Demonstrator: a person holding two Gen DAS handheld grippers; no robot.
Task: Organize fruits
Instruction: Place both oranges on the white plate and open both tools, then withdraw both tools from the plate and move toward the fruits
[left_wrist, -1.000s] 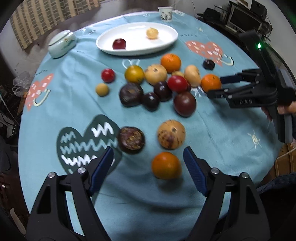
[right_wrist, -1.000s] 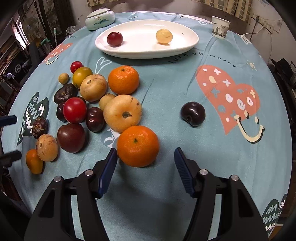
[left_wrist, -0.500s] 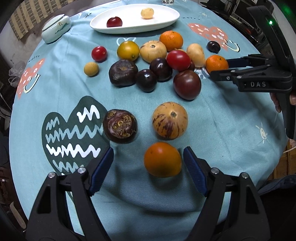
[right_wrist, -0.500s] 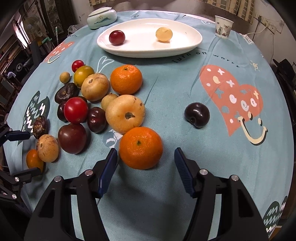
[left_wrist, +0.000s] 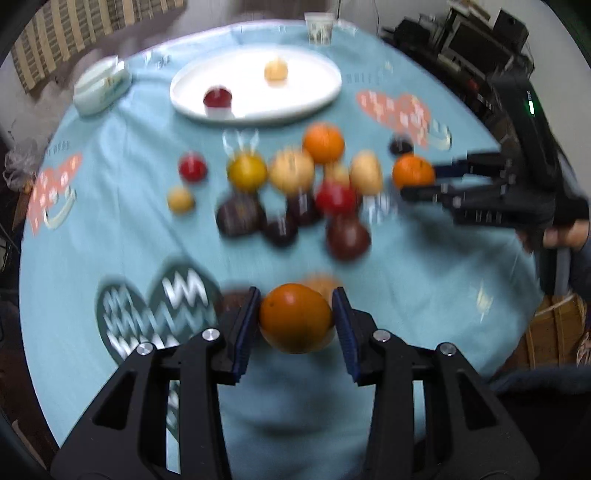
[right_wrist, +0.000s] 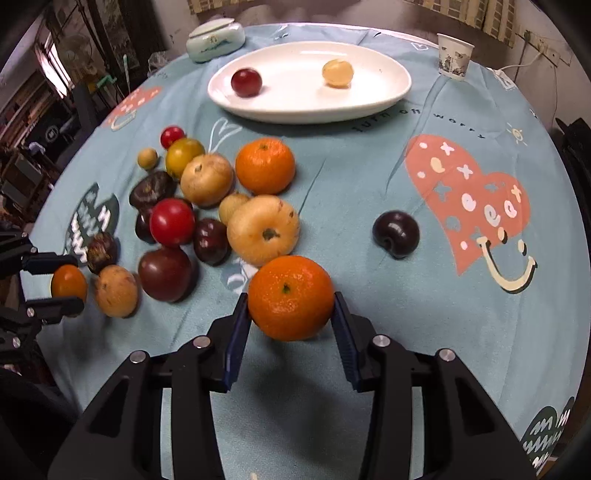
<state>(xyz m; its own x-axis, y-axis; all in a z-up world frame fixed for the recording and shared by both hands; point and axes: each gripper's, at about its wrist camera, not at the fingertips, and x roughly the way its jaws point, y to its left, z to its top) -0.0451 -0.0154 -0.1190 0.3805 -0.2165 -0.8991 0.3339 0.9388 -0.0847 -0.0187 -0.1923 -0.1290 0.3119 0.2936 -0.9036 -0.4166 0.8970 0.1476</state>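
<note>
My left gripper (left_wrist: 295, 319) is shut on a smooth orange fruit (left_wrist: 295, 318) and holds it just above the blue cloth; the view is blurred. It also shows in the right wrist view (right_wrist: 68, 283). My right gripper (right_wrist: 290, 312) is shut on an orange mandarin (right_wrist: 290, 297) near the front of the fruit pile; it also shows in the left wrist view (left_wrist: 413, 172). A white oval plate (right_wrist: 369, 99) at the back holds a red fruit (right_wrist: 246, 82) and a pale yellow fruit (right_wrist: 337, 73).
Several loose fruits lie mid-table: a second mandarin (right_wrist: 265, 165), a pale apple-like fruit (right_wrist: 263, 229), a red tomato (right_wrist: 172, 222), dark plums (right_wrist: 395, 234). A paper cup (right_wrist: 453, 56) and a lidded ceramic dish (right_wrist: 215, 40) stand at the back.
Both grippers have closed, each on the orange fruit that lay between its fingers. The left gripper has lifted and tilted back, so the far table shows again.
</note>
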